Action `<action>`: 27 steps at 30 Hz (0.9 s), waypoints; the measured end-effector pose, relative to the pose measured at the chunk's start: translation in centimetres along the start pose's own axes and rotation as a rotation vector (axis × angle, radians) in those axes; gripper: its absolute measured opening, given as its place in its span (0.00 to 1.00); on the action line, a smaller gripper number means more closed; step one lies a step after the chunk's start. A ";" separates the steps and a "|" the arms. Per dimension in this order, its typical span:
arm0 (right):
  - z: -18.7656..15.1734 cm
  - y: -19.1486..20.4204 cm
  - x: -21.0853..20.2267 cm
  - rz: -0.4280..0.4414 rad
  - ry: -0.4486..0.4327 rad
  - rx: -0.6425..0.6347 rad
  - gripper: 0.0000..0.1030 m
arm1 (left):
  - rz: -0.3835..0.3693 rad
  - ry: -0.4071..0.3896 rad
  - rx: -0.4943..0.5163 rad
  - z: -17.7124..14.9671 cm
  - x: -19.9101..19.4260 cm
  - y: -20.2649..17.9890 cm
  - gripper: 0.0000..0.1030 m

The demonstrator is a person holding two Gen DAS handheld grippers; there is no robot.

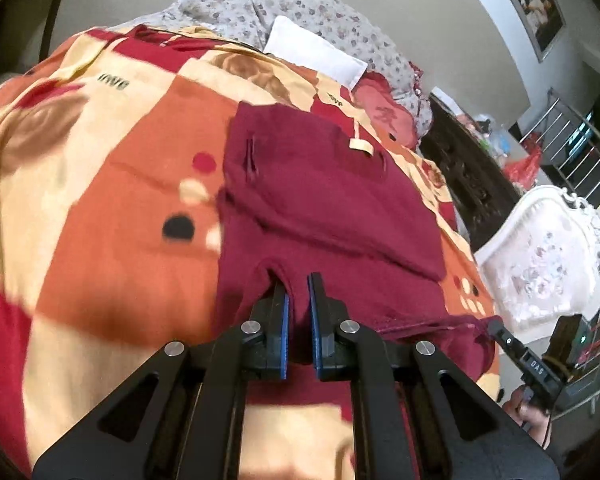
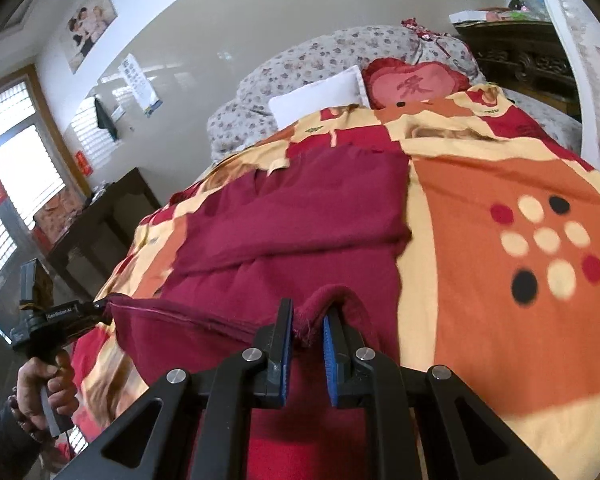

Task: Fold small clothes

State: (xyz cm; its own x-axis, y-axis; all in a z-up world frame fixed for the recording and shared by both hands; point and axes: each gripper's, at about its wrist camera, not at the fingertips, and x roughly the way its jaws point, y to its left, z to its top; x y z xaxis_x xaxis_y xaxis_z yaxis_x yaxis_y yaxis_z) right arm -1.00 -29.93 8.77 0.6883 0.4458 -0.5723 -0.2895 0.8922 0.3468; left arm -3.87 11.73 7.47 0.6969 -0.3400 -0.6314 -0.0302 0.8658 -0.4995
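Observation:
A dark red garment (image 1: pixel 324 200) lies spread on the patterned bedspread (image 1: pixel 120 200), its far part folded over. My left gripper (image 1: pixel 298 286) is shut on a fold of the garment's near hem. My right gripper (image 2: pixel 308 312) is shut on another bunch of the same near edge (image 2: pixel 328 296) and lifts it slightly. The garment also shows in the right wrist view (image 2: pixel 300 208). The right gripper appears at the right edge of the left wrist view (image 1: pixel 500 330), and the left gripper at the left of the right wrist view (image 2: pixel 100 306), each pinching the hem.
A white pillow (image 1: pixel 316 52), a red heart cushion (image 2: pixel 416 82) and a floral quilt (image 2: pixel 300 64) lie at the bed's far end. A white headboard (image 1: pixel 540 256) and dark wooden furniture (image 1: pixel 468 176) stand to one side. A dark table (image 2: pixel 100 216) stands by the window.

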 end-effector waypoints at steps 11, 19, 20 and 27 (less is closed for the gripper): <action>8.7 -1.1 6.6 -0.066 -0.023 -0.004 0.12 | 0.089 0.024 0.062 7.1 5.8 -0.8 0.07; 14.7 -1.5 12.1 -0.106 -0.009 -0.005 0.12 | 0.155 0.006 0.097 13.7 10.4 -1.7 0.07; 15.1 -1.8 12.7 -0.112 -0.006 -0.002 0.12 | 0.163 0.009 0.107 14.2 10.9 -1.9 0.07; 16.2 -3.8 16.4 -0.105 0.084 0.087 0.13 | 0.250 0.129 0.195 15.2 16.1 -2.0 0.12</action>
State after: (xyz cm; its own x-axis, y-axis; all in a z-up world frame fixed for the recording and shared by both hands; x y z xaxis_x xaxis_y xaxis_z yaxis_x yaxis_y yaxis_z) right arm 22.12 -27.23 10.10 0.6523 0.3582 -0.6679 -0.1575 0.9261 0.3429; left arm 18.32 10.06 7.34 0.5883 -0.1412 -0.7962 -0.0426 0.9779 -0.2049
